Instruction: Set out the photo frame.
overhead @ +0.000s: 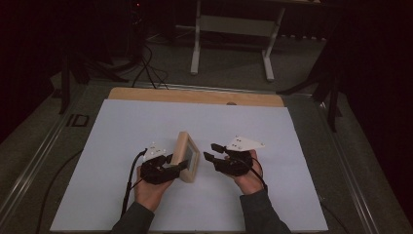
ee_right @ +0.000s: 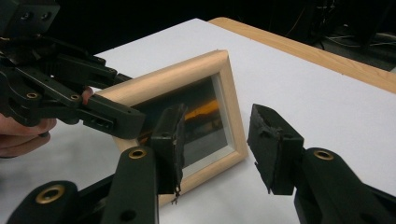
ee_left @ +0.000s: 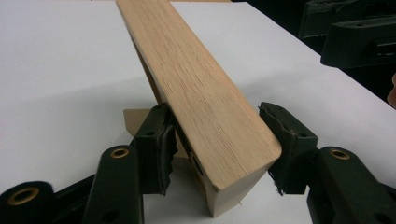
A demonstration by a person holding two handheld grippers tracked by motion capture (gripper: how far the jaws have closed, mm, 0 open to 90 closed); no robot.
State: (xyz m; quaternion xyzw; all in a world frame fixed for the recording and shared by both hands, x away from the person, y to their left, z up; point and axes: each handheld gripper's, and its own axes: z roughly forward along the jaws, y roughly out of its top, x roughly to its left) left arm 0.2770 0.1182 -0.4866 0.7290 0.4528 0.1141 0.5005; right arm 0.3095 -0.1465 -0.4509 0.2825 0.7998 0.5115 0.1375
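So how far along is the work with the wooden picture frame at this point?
Done: the picture frame stands upright on the white table, leaning on its back stand. In hand: the left gripper brackets the frame's top edge, pads at both faces. Left: the right gripper is open in front of the glass, gripping nothing; any release or handover hasn't happened yet.

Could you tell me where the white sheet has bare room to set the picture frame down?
The white sheet is bare behind the picture frame, up to the wooden table edge, and toward its left and right borders. It is crowded near the front middle, where the left gripper and right gripper flank the frame.
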